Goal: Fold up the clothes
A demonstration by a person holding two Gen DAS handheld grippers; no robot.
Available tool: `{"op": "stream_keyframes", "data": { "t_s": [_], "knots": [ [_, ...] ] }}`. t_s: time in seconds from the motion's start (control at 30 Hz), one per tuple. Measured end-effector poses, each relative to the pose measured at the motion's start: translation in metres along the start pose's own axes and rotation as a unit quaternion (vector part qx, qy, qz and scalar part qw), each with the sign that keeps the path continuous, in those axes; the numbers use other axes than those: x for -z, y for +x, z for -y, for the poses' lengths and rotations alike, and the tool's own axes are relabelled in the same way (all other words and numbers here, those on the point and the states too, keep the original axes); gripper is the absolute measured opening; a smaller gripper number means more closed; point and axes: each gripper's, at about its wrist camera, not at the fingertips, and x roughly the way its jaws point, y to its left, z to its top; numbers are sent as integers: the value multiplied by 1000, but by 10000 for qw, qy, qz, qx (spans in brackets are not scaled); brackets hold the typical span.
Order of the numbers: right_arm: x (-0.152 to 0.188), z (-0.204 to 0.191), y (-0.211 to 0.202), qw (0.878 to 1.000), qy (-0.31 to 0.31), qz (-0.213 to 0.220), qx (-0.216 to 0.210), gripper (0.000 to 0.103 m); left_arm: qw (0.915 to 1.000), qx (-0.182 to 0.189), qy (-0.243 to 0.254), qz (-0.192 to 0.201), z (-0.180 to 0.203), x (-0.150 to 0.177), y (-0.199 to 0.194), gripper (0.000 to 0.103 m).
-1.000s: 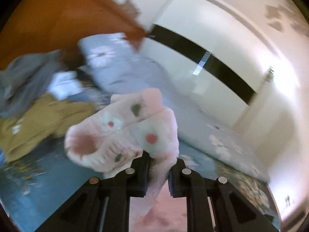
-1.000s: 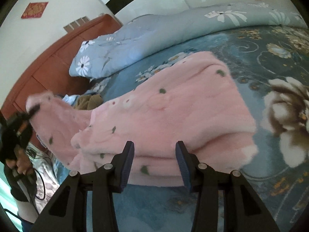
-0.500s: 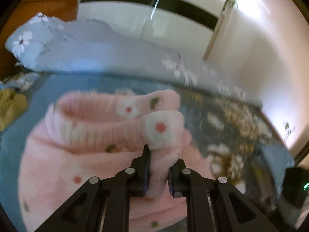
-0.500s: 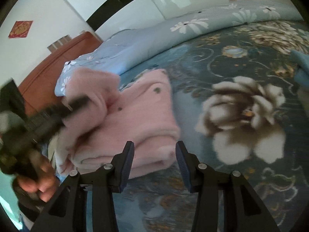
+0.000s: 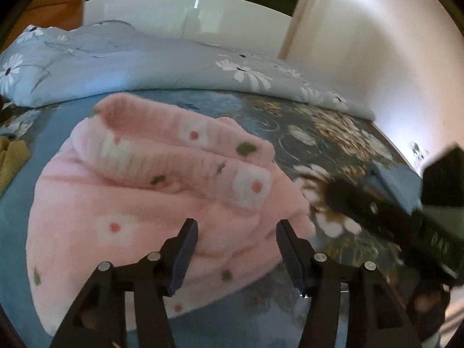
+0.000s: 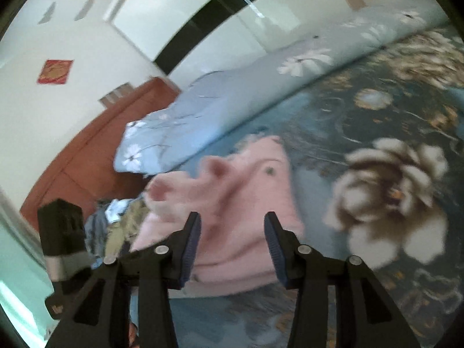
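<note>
Though blurred in right view, pink garment (image 5: 139, 203) lies folded on bed (image 5: 333, 121); left tool (image 5: 236, 243) & right tool (image 6: 232, 236) just opened, wide, nothing gripped.

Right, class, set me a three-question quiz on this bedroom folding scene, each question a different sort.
1. True or false: the left claw is clamped on the pink pyjama top.
2. Which lies behind the top? A) pale blue duvet B) a towel C) a rug
3. Fill in: the top rests on a floral ____.

Key: 1 false, the jaws have just opened and stand clear of it; 2 A; 3 bedsheet.
</note>
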Motion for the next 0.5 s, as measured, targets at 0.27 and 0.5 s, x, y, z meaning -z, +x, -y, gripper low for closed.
{"op": "stream_keyframes", "data": {
  "t_s": [0.27, 0.5],
  "knots": [
    [-8, -52, 36, 9949, -928, -284, -286, 63, 9863, -1171, -788, 852, -64, 13, -64, 60],
    [-21, -101, 102, 9715, -2150, -954, -296, 63, 9685, -1726, -1738, 455, -126, 31, -57, 62]
  ]
}}
